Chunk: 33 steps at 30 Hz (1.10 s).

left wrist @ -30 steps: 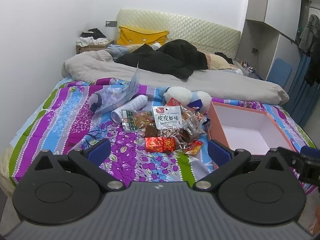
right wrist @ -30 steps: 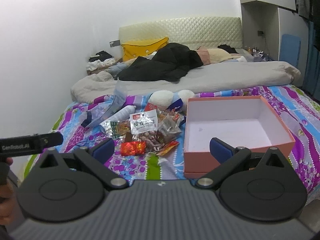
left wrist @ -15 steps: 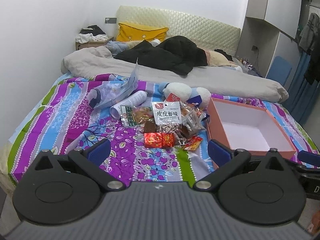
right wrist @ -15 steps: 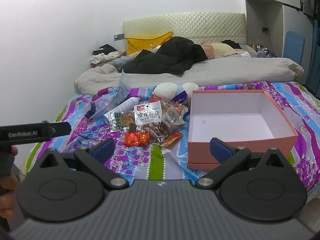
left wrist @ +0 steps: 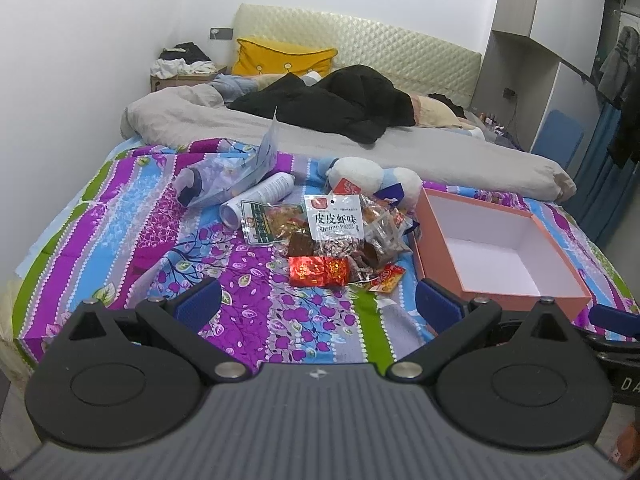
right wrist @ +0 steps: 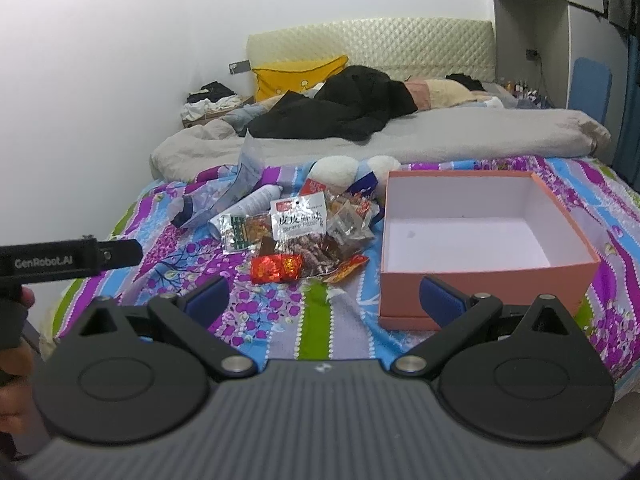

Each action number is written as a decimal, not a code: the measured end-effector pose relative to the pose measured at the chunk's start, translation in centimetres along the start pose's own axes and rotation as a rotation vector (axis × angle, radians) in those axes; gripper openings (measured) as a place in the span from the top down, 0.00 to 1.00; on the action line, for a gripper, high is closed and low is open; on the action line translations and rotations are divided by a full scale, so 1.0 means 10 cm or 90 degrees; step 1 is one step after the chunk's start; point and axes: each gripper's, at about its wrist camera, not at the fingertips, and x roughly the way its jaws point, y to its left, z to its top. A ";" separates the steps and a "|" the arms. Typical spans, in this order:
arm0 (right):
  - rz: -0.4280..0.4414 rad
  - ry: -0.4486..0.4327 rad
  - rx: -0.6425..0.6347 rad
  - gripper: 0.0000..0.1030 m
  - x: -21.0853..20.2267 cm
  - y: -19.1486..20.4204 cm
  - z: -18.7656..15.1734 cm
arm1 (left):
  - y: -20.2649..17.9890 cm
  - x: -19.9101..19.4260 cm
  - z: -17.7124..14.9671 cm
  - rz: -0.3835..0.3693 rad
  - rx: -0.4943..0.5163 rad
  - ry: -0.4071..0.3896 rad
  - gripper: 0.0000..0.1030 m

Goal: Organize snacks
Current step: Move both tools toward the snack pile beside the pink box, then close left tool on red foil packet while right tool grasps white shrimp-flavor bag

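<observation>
Snack pile mid-bed on striped sheet, nearer foot edge than duvet; red foil pkt at pile's near edge, white shrimp-flavour pkt on top, orange sachet nearest box. Pink box empty, just right of pile, close to foot edge. Left gripper & right gripper both spread wide, nothing held, short of foot edge. Step, prob.: first pick. Start w/ red foil pkt, since unobstructed. Pinch crimped end, lift clear before crossing box wall. Avoid plush toy behind pile.
</observation>
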 end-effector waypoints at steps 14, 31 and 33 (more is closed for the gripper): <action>-0.003 0.002 0.026 0.00 0.02 -0.04 -0.07 | -0.02 0.11 -0.06 -0.034 0.005 0.014 0.00; 0.026 0.002 -0.013 0.08 0.25 0.04 -0.18 | 0.05 0.65 -0.10 -0.060 0.008 0.068 0.00; 0.015 -0.001 -0.010 0.08 0.32 0.04 -0.18 | 0.09 0.74 -0.09 -0.066 -0.003 0.072 0.00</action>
